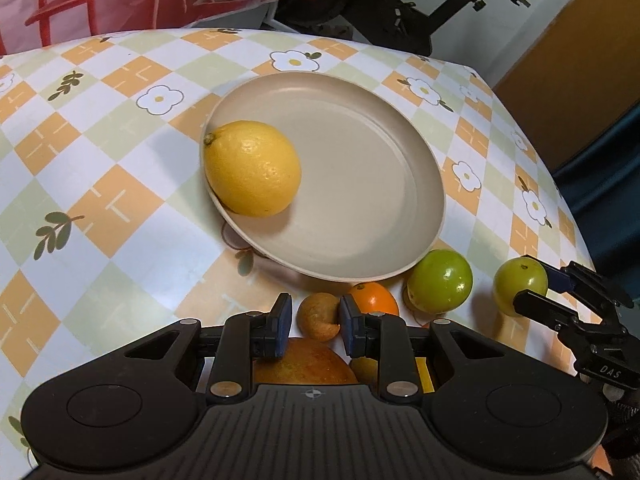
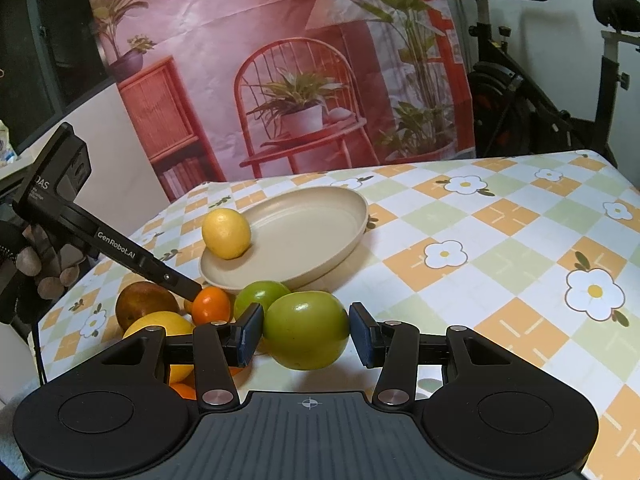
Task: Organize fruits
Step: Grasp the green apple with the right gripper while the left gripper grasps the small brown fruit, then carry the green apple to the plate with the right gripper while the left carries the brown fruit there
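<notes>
A beige plate (image 1: 360, 200) on the checked table (image 1: 100, 160) holds one lemon (image 1: 252, 168), resting against its rim. The other fruit sits on the table near the plate. The left hand-held gripper (image 1: 316, 318) is clenched on a small brownish fruit (image 1: 318, 316), next to a small orange (image 1: 374, 298) and a lime (image 1: 440, 282). The right hand-held gripper (image 2: 306, 334) grasps a second lime (image 2: 306, 332). Only the right wrist view shows a gloved hand (image 2: 24, 264), a printed backdrop (image 2: 280, 60) and a brown fruit (image 2: 144, 304).
</notes>
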Action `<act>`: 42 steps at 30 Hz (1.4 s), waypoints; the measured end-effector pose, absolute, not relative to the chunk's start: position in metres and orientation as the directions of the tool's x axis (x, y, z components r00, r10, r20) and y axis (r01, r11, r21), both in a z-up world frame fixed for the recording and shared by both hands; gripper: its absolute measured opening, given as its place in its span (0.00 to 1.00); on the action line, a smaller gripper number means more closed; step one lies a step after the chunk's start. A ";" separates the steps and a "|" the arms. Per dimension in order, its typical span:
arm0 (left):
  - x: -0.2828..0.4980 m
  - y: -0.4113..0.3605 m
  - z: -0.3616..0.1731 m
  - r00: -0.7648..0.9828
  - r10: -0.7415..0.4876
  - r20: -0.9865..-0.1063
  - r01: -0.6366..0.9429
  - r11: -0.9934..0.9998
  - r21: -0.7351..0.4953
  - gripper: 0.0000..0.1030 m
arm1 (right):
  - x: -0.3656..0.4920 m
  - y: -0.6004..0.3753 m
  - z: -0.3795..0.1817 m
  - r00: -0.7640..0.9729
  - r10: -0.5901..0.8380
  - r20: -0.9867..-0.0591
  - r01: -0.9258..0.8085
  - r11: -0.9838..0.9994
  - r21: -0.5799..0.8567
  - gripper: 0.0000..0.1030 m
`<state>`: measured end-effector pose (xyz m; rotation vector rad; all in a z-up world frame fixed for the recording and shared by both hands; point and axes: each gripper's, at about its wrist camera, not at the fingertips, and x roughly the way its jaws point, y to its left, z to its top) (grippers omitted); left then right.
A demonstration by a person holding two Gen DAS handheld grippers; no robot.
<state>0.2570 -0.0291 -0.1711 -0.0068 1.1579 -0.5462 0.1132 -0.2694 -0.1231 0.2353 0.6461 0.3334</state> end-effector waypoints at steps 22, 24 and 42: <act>0.267 -0.007 -0.158 0.320 -0.433 -0.842 0.309 0.889 -0.339 0.27 | 0.113 -0.269 -0.119 0.754 0.375 -0.540 -0.239 0.922 0.306 0.42; 0.265 -0.010 -0.160 0.306 -0.423 -0.853 0.320 0.890 -0.326 0.28 | 0.113 -0.269 -0.119 0.754 0.374 -0.541 -0.237 0.922 0.308 0.42; 0.261 -0.019 -0.170 0.341 -0.369 -0.864 0.333 0.908 -0.257 0.27 | 0.113 -0.272 -0.121 0.751 0.372 -0.545 -0.237 0.923 0.304 0.42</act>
